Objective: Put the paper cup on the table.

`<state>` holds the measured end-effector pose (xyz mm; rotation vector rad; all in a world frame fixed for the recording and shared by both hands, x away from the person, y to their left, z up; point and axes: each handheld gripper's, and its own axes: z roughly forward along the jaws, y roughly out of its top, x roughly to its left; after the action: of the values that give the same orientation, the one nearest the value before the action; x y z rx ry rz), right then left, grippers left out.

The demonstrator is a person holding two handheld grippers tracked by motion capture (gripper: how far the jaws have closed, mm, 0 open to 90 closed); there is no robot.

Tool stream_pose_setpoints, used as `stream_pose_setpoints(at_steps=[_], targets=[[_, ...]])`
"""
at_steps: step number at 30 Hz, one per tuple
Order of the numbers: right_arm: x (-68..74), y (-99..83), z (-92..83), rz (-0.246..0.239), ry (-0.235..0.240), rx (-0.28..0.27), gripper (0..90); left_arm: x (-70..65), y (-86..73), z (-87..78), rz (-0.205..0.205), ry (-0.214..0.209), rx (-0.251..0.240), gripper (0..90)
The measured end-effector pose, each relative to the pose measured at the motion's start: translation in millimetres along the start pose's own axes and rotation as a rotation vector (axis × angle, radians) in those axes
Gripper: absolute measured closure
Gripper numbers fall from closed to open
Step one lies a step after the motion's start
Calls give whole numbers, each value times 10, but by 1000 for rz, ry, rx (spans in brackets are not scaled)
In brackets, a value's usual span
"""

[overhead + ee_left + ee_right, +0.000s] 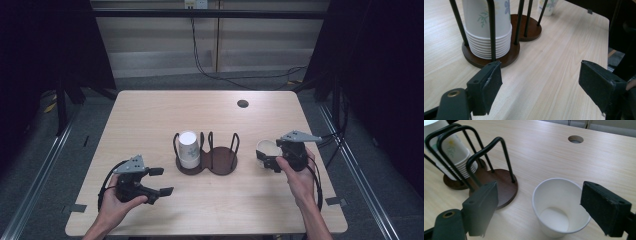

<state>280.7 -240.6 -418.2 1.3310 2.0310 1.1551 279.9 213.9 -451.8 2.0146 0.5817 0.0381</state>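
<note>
A lone cup [561,207] is standing upright at the rack's [206,155] 3 o'clock, being straddled by the right gripper's [267,161] parted fingers; the left gripper [160,181] is being held apart, empty.

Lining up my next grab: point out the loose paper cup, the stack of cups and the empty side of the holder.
loose paper cup [560,207], right gripper view, inside wall.
stack of cups [486,25], left gripper view, outer wall.
empty side of the holder [504,183], right gripper view, bare wooden base.
</note>
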Motion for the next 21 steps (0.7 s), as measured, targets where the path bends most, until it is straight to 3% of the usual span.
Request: stream_pose_setpoints(at_steps=[10,21], targets=[[279,-154,-129,-22,57,-63,143,-36,-26,12,15,21,12,197],[582,-332,-148,-69,110,-88,138,-65,-53,6,28,44,7,196]])
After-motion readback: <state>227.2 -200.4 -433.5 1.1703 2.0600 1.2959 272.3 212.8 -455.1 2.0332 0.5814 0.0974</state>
